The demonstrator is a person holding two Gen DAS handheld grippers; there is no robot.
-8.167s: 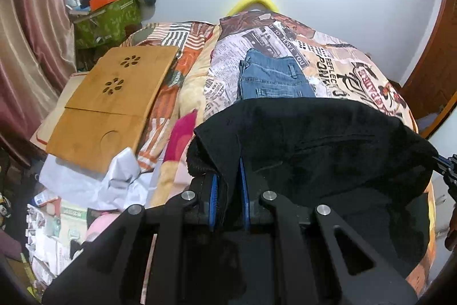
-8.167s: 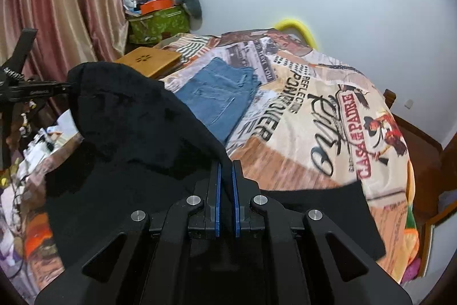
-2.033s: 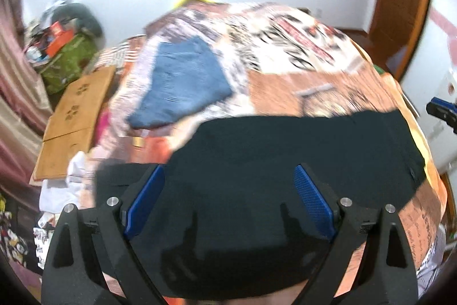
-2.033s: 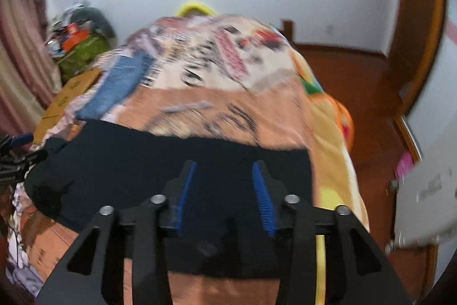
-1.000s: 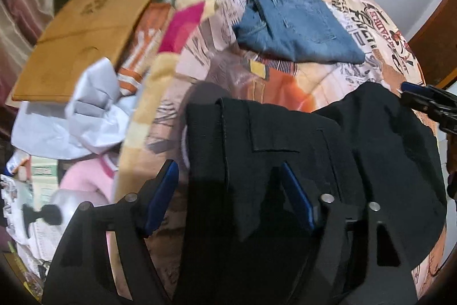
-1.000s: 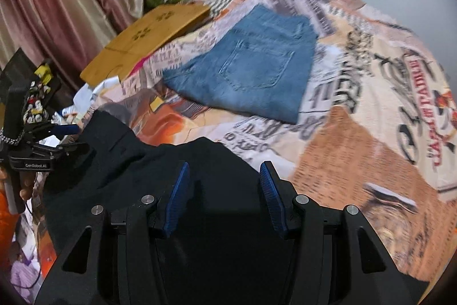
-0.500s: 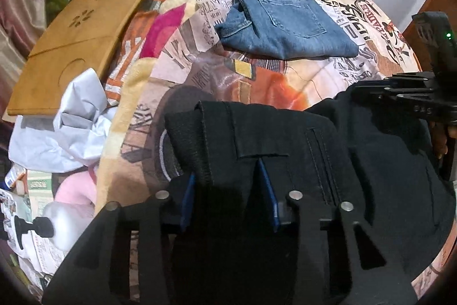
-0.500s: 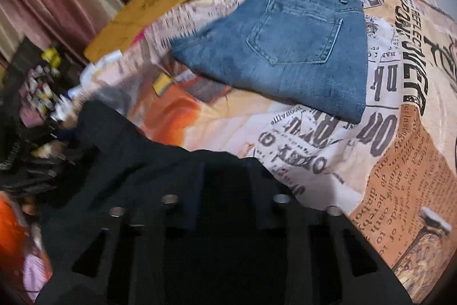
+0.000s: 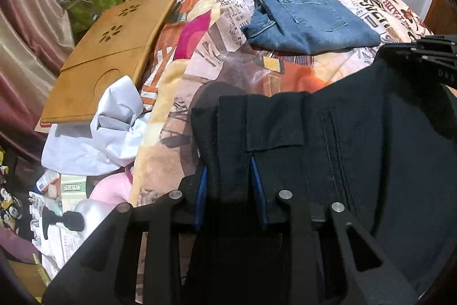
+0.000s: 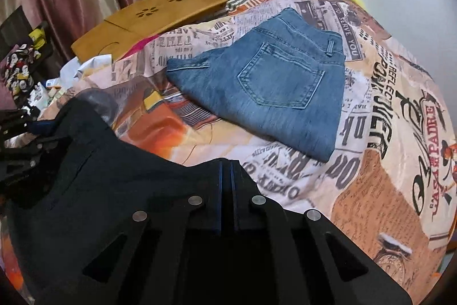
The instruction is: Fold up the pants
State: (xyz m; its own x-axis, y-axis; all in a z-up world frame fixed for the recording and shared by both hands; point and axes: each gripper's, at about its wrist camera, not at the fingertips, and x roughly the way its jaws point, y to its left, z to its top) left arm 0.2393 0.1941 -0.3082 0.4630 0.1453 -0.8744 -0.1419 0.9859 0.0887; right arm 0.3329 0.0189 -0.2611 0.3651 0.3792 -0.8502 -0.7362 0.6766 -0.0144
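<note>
While the black pants (image 9: 357,150) lay bunched at the near edge of the bed (image 10: 385,190), the left gripper (image 9: 230,185) pinched a thick fold at their waistband, its blue pads (image 9: 203,190) pressed into the cloth. The right gripper (image 10: 225,190) was clamped nearly flat on another edge of the same pants. Folded blue jeans (image 10: 271,93) (back pocket up) rested further up the bed, apart from the pants, beside a wooden tray (image 9: 108,53).

Bed (image 10: 400,133) covered by a newsprint-pattern quilt (image 9: 228,27). Lying on it: folded blue jeans (image 10: 274,87) near centre, black pants (image 9: 371,139) at the near edge, a wooden lap tray (image 9: 114,47) on its left side.
</note>
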